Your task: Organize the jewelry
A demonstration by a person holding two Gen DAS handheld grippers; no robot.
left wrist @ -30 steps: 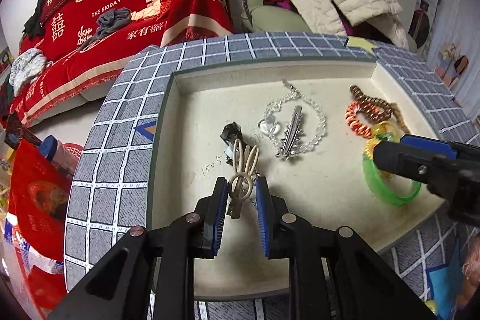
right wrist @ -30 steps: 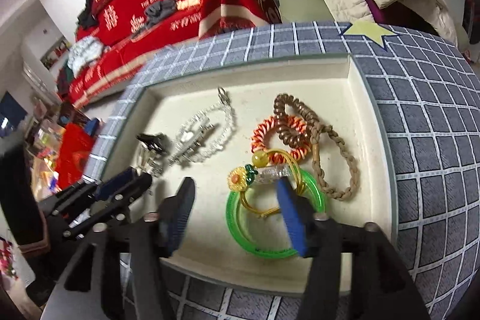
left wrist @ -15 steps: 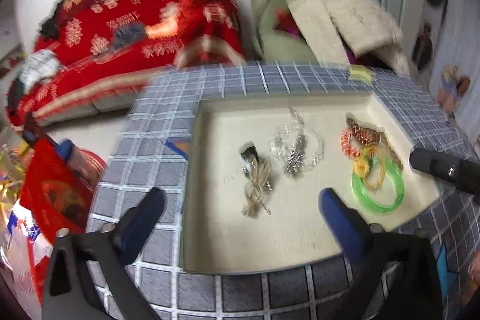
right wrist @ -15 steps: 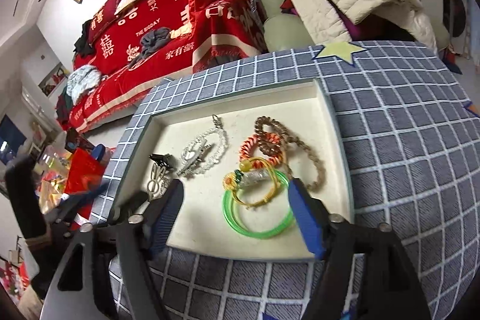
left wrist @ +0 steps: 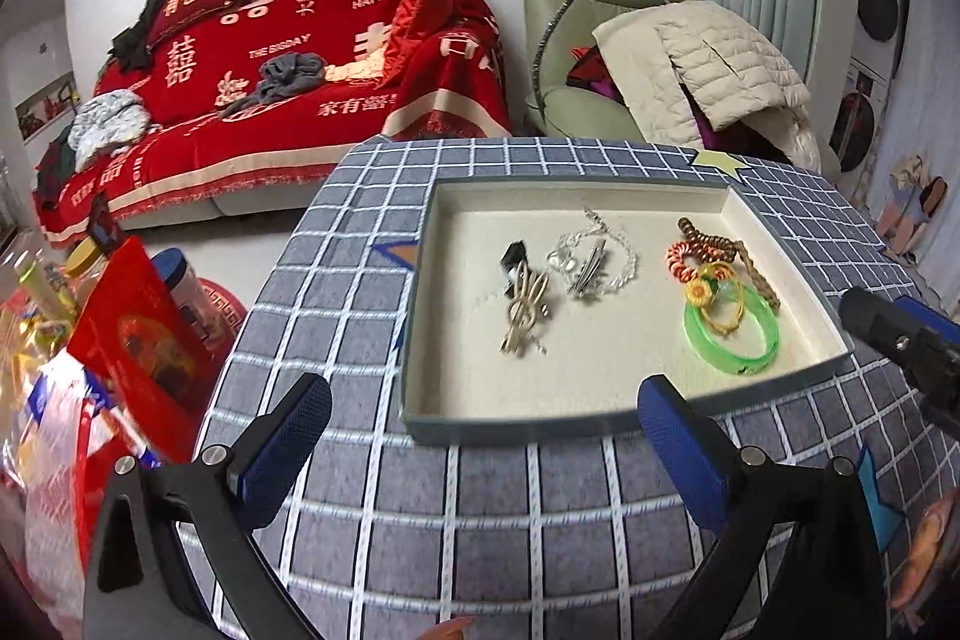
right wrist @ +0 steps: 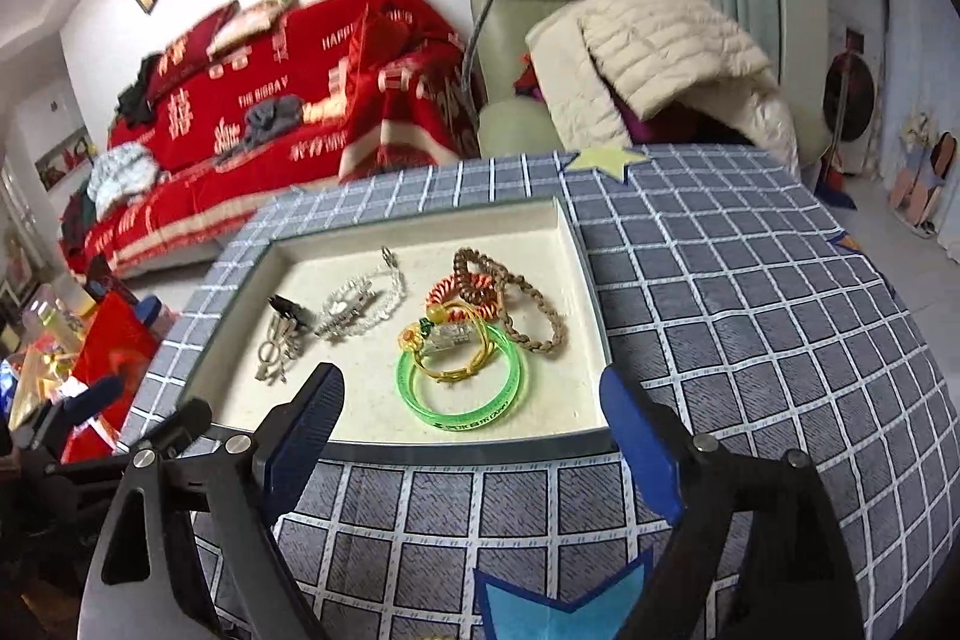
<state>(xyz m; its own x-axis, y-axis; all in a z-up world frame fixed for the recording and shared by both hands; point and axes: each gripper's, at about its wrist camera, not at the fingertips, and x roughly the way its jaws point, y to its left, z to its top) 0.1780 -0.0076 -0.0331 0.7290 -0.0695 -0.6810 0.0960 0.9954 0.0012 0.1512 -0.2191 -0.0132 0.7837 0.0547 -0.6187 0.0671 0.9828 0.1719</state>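
A cream-lined tray [left wrist: 600, 403] [right wrist: 591, 280] sits on a grey checked table. In it lie a beige rabbit hair clip [left wrist: 525, 307] [right wrist: 273, 349] over a black clip, a clear bead bracelet with a silver clip [left wrist: 591, 262] [right wrist: 360, 301], orange and brown coil ties [left wrist: 702, 247] [right wrist: 471, 283], a braided brown bracelet [right wrist: 537, 319], a yellow flower tie [left wrist: 714, 292] [right wrist: 447, 340] and a green bangle [left wrist: 732, 337] [right wrist: 459, 391]. My left gripper [left wrist: 486, 436] and right gripper [right wrist: 474, 430] are both open and empty, held back from the tray's near edge.
The checked tablecloth [left wrist: 480, 520] surrounds the tray. A red-covered sofa [left wrist: 288, 58] and a green armchair with a quilted jacket [left wrist: 690, 64] stand behind. Red bags and bottles [left wrist: 120, 334] sit off the table's left side. The right gripper shows at the left view's right edge [left wrist: 900, 340].
My left gripper let go of the rabbit hair clip, opened wide and pulled back out of the tray. My right gripper also opened wider and pulled back from the green bangle.
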